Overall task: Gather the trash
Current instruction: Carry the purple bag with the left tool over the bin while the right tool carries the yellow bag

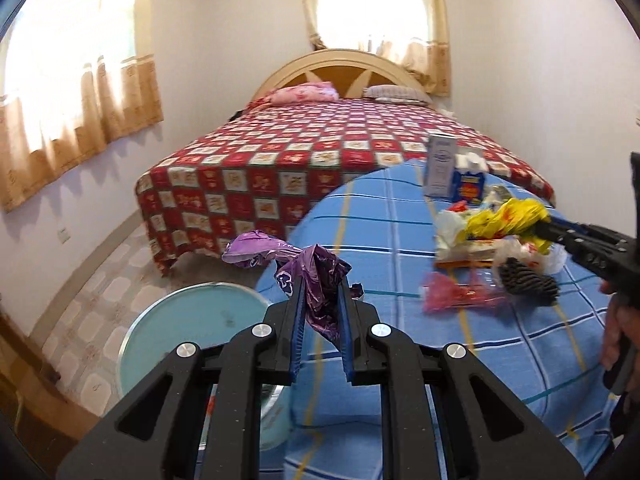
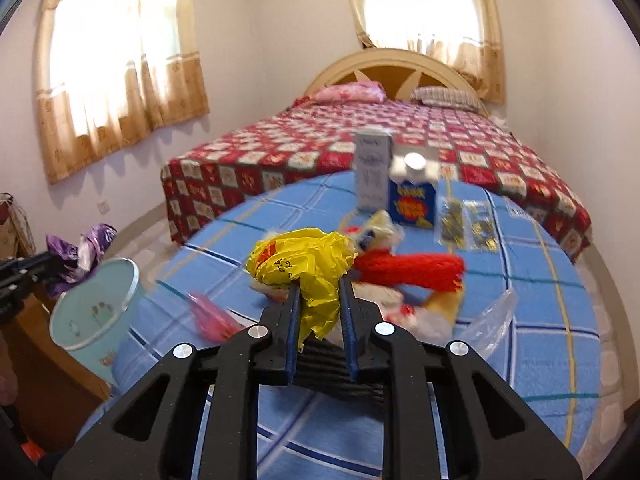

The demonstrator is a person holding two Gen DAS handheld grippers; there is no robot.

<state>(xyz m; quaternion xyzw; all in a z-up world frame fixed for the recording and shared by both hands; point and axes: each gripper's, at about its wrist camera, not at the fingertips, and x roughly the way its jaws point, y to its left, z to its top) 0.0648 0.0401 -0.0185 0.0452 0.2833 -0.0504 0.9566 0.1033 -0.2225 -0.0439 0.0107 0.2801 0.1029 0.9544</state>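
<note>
My left gripper point(image 1: 320, 286) is shut on a crumpled purple plastic bag point(image 1: 316, 280), held above the left edge of the blue checked table point(image 1: 400, 240). A light blue round bin point(image 1: 192, 332) stands on the floor just below and left of it. My right gripper point(image 2: 320, 284) is shut on a crumpled yellow plastic bag point(image 2: 304, 268) over the trash pile. In the left wrist view the right gripper point(image 1: 548, 228) comes in from the right with the yellow bag point(image 1: 508, 220). In the right wrist view the purple bag point(image 2: 80, 256) hangs above the bin point(image 2: 96, 308).
On the table lie a pink wrapper point(image 1: 452, 294), a black ribbed object point(image 1: 528, 280), a red wrapper point(image 2: 408, 270), clear plastic point(image 2: 496, 320), a white carton point(image 2: 372, 172), a blue box point(image 2: 412, 200) and a foil packet point(image 2: 468, 224). A bed with a red checked cover point(image 1: 304, 160) stands behind.
</note>
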